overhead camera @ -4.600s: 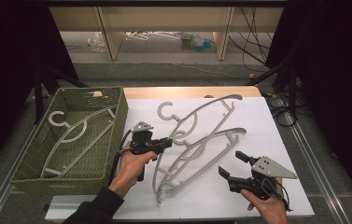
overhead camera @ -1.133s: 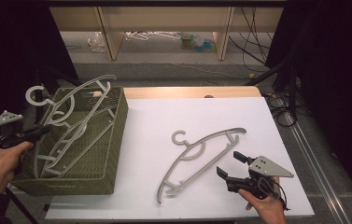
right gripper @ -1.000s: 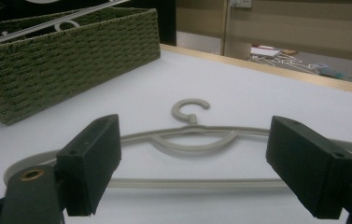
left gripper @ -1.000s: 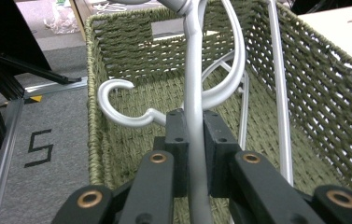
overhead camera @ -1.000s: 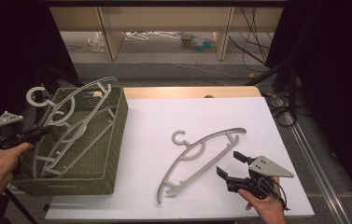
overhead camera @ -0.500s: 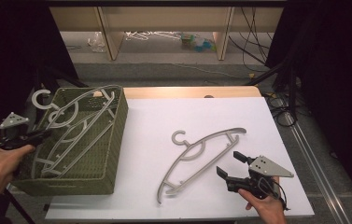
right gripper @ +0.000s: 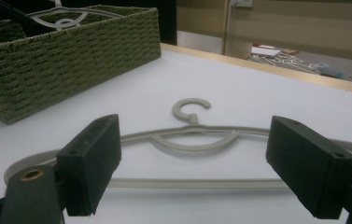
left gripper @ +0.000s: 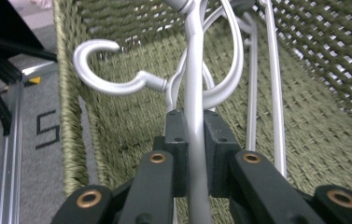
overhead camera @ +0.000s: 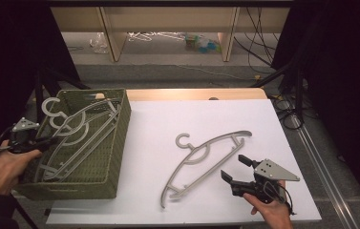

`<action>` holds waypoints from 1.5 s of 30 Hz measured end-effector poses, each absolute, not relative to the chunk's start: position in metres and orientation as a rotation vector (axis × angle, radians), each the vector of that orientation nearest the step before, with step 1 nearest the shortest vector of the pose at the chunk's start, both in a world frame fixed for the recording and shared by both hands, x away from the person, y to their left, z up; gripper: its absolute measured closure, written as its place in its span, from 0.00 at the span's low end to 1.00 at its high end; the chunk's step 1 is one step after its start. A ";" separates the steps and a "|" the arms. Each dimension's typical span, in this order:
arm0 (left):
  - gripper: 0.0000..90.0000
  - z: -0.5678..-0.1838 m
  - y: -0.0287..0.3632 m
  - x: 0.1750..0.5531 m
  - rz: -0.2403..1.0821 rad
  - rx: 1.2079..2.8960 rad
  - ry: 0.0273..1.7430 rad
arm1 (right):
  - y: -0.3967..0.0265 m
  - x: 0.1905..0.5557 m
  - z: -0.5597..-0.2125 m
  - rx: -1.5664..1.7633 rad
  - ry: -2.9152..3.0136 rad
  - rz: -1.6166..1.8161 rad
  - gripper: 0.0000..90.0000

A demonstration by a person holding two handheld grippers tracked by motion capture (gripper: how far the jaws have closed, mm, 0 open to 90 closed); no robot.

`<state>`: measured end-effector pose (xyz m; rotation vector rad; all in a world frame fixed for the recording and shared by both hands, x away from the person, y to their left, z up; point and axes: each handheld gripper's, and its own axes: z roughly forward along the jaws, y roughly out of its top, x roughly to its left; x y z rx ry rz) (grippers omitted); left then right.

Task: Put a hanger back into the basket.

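My left gripper (overhead camera: 44,141) is at the left side of the green woven basket (overhead camera: 120,143), shut on the bar of a grey plastic hanger (overhead camera: 84,125) that lies tilted inside it. In the left gripper view the pads (left gripper: 177,140) clamp that hanger's bar (left gripper: 193,70), and a second hanger's hook (left gripper: 103,84) lies beneath it. Another grey hanger (overhead camera: 206,157) lies flat on the white table. My right gripper (overhead camera: 233,167) stands open near the table's front right, just short of that hanger (right gripper: 192,140), with nothing between its jaws (right gripper: 194,154).
The basket (right gripper: 71,51) takes up the table's left side, partly over the white sheet's edge. Tripod legs (overhead camera: 41,83) stand behind it. Cables (overhead camera: 287,107) run off the right edge. Shelving and loose items sit on the floor beyond the table.
The left gripper carried a hanger from the table over to the basket and, within the last second, lowered it inside. The right gripper has stayed still.
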<state>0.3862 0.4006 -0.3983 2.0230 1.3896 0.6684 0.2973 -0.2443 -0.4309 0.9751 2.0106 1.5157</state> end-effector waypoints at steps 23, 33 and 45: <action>0.69 -0.399 0.391 0.385 0.619 1.830 1.546 | -0.244 0.297 -0.431 0.976 2.015 1.512 0.21; 0.48 -0.369 0.328 0.349 0.574 1.715 1.304 | -0.245 0.297 -0.430 0.975 2.015 1.494 0.21; 0.43 -0.365 0.262 0.341 0.438 1.678 1.140 | -0.245 0.297 -0.430 0.976 2.015 1.499 0.21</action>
